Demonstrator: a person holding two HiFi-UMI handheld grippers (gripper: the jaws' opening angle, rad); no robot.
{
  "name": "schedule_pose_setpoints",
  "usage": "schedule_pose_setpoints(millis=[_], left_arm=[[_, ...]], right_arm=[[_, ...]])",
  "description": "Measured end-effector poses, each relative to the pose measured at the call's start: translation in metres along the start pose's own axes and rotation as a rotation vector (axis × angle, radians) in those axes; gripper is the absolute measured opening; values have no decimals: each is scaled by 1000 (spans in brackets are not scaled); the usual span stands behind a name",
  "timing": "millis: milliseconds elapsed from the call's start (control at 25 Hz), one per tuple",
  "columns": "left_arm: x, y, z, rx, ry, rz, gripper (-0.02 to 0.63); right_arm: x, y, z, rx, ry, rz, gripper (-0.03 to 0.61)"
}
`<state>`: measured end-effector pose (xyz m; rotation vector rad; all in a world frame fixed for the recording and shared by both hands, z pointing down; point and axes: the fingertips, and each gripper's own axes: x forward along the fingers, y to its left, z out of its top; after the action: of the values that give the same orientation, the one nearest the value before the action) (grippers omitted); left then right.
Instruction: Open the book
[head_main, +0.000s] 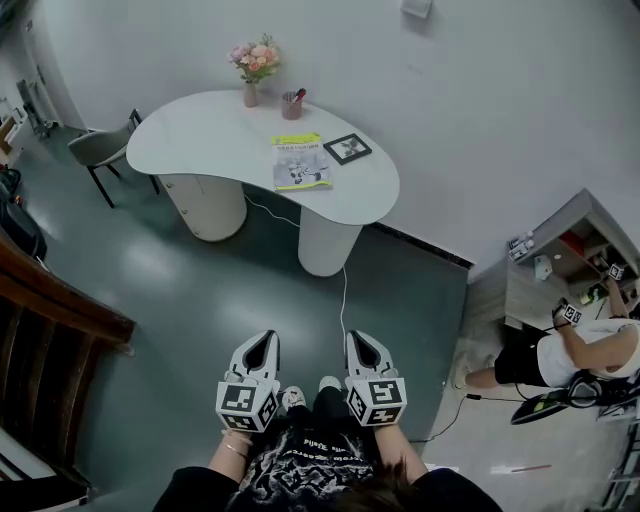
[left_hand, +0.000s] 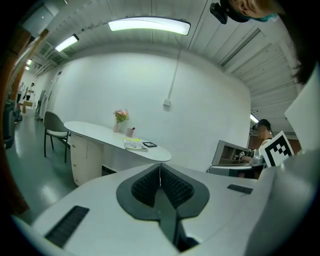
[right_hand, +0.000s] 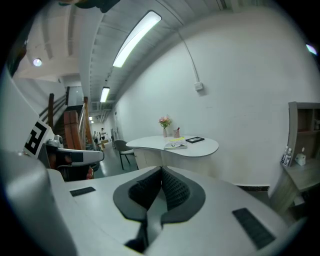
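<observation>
far ahead of the jaws, the print on the book (head_main: 299, 160) is too small to read, also what the frame (head_main: 347, 148) beside it shows. right of the jaws, the picture's edge cuts a person (head_main: 585, 352).

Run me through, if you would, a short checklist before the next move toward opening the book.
1. Closed book lying flat on the table: ok.
2. Reach to the book: not ok; both grippers are held well short of the table.
3. Empty left gripper: ok; jaws together on nothing.
4. Empty right gripper: ok; jaws together on nothing.
5. Free path: not ok; a cable runs across the floor from the table toward the person.
6. Gap between picture frame and book: cannot tell; the frame lies close beside it.
</observation>
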<state>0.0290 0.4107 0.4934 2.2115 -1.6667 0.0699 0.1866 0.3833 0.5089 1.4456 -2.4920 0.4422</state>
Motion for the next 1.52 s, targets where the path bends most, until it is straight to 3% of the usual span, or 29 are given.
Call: schedule_pose_setpoints(millis=[440, 1160, 1520], left_arm=[[31, 15, 0, 10, 19, 52, 25], [195, 39, 56, -16, 28, 139, 25], [250, 37, 67, -38, 5, 177, 25]], right_arm=[[43, -21, 3, -1, 15, 28, 26], [190, -115, 71, 25, 30, 128, 26], [236, -157, 92, -5, 42, 176, 26]])
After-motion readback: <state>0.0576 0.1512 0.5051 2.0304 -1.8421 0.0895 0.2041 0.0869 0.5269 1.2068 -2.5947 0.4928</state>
